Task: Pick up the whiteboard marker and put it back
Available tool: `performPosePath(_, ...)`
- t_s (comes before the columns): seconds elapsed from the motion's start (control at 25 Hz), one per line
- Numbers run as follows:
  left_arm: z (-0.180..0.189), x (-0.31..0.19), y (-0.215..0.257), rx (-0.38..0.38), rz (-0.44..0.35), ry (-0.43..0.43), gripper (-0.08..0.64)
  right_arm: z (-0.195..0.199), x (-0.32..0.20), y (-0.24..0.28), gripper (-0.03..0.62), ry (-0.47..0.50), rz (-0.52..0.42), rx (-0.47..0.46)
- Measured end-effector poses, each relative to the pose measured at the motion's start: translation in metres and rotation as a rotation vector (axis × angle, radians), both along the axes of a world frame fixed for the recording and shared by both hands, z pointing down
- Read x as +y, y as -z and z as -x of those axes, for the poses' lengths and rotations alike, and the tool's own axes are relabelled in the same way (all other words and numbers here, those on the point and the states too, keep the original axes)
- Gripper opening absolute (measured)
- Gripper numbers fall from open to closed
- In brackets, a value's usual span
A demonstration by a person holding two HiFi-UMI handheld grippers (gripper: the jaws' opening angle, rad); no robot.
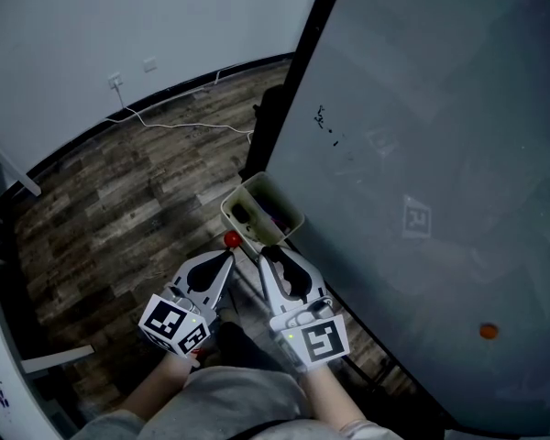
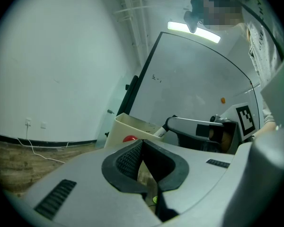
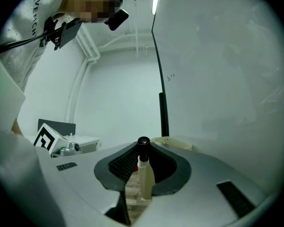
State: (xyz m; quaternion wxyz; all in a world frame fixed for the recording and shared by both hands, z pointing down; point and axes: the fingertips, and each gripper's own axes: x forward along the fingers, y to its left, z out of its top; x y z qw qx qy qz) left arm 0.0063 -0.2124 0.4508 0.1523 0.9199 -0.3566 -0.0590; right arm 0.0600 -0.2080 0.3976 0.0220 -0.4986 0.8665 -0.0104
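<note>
The whiteboard marker (image 3: 144,173), cream-bodied with a black cap, stands upright between the pads of my right gripper (image 3: 142,148), which is shut on it. In the left gripper view the marker (image 2: 161,131) pokes out of the right gripper (image 2: 173,122) just beside the cream tray (image 2: 128,126). In the head view the right gripper (image 1: 270,251) is at the near rim of the tray (image 1: 291,211), which hangs on the whiteboard (image 1: 440,136). My left gripper (image 1: 227,256) is beside it on the left, shut with nothing in it (image 2: 141,144).
A red round thing (image 1: 231,239) sits at the tray's near end. An orange magnet (image 1: 488,331) and small black marks (image 1: 323,117) are on the whiteboard. A white cable (image 1: 183,124) runs over the wooden floor from a wall socket (image 1: 115,82).
</note>
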Motion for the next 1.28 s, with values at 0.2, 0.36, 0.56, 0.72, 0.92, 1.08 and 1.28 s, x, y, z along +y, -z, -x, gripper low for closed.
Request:
performPosePath(0.2,0.003,0.002,0.003,0.003,-0.004,0.005,0.015,-0.002,0.000,0.005,0.083,-0.005,-0.004,-0.004)
performPosePath(0.36,0.004,0.002,0.006,0.007,-0.009,0.002,0.015,-0.003,-0.002,0.009,0.081,-0.009,-0.008,-0.003)
performPosePath(0.56,0.006,0.004,0.010,0.009,-0.014,-0.002,0.015,-0.003,-0.002,0.016,0.081,-0.008,-0.012,-0.001)
performPosePath(0.72,0.007,0.003,0.010,0.012,-0.018,-0.002,0.015,0.000,-0.002,0.021,0.081,0.020,-0.015,0.000)
performPosePath(0.92,0.010,0.003,0.013,0.015,-0.022,-0.003,0.015,-0.004,-0.003,0.025,0.081,0.008,-0.010,0.004)
performPosePath(1.08,0.012,0.003,0.014,0.018,-0.026,-0.005,0.015,0.000,-0.002,0.036,0.081,0.024,-0.033,-0.029)
performPosePath(1.28,0.013,0.006,0.019,0.019,-0.031,-0.003,0.015,-0.003,-0.001,0.045,0.081,0.007,-0.037,-0.015)
